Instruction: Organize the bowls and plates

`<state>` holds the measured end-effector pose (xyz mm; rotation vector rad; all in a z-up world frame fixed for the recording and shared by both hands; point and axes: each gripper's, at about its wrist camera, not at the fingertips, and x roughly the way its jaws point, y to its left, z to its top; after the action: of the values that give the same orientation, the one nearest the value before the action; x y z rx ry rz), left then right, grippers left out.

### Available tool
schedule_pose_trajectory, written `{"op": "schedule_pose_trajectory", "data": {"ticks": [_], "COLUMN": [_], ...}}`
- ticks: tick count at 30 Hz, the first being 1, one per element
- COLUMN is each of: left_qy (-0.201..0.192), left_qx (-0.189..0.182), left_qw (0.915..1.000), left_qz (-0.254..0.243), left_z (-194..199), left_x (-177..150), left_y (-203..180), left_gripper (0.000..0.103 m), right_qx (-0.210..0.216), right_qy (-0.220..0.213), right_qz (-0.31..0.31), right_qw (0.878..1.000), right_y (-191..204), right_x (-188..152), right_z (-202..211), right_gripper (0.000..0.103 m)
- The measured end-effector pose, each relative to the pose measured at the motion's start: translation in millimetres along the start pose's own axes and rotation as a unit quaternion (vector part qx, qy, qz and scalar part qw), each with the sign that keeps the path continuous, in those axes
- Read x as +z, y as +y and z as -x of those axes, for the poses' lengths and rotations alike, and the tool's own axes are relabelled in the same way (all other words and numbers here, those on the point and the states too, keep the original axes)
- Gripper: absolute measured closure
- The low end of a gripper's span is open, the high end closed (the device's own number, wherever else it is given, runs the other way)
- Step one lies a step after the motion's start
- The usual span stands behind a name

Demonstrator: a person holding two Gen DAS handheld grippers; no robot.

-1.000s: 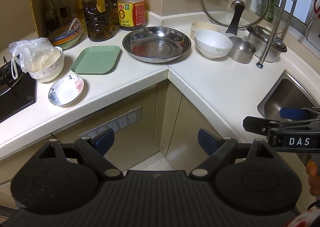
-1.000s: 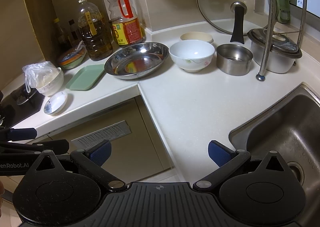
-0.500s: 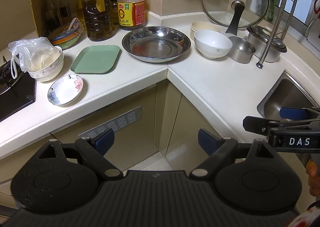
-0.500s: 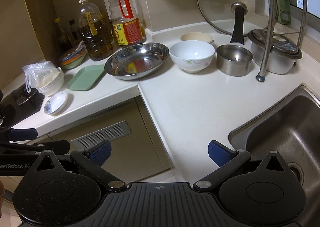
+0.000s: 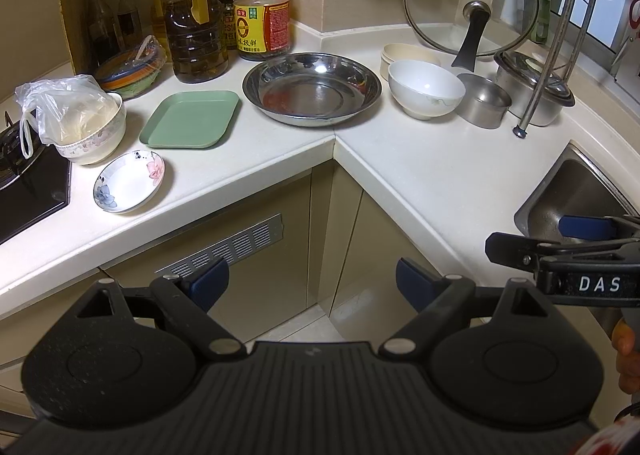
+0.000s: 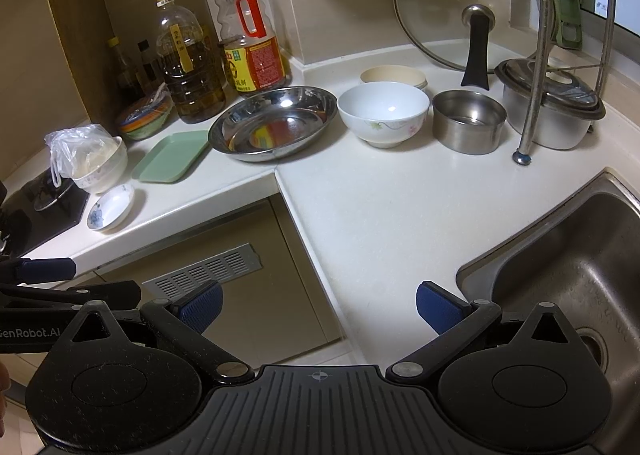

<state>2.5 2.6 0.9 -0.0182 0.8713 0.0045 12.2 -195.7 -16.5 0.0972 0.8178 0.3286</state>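
Left wrist view shows the left claw [image 5: 312, 281] spread wide and holding nothing, hovering in front of the cabinet below the corner of the white bench [image 5: 420, 171]. On the bench, from left to right, sit a floral bowl [image 5: 96, 137] with a plastic bag in it, a small flowered saucer [image 5: 129, 181] near the front edge, a green tray [image 5: 190, 119], a wide steel basin [image 5: 312, 89], a white bowl [image 5: 426, 89] and a steel cup [image 5: 484, 101]. A cream bowl [image 5: 402, 53] stands just behind the white bowl, and a stack of coloured plates [image 5: 132, 69] lies far left beside the oil bottles [image 5: 196, 15]. A glass lid [image 5: 472, 1] leans against the far wall. Right wrist view shows the right claw [image 6: 318, 307] also wide and empty, held over the front edge of the bench just left of the sink [image 6: 568, 263]. Both claws are well apart from every dish.
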Motion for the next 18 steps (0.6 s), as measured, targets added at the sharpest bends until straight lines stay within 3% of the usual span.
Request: {"op": "schedule_pose_trajectory", "data": {"ticks": [18], "left_qy": [0.000], "left_qx": [0.000], "left_qw": [1.0000], "left_qz": [0.000], "left_z": [1.4], "left_x": [-0.5], "left_y": [-0.5], "left_gripper": [0.013], "right_qx": [0.000], "right_qy": [0.000], "right_qz": [0.000], "right_qw": [1.000], "right_y": [0.4], "right_x": [1.2], "right_z": [-0.8], "right_gripper": [0.000]}}
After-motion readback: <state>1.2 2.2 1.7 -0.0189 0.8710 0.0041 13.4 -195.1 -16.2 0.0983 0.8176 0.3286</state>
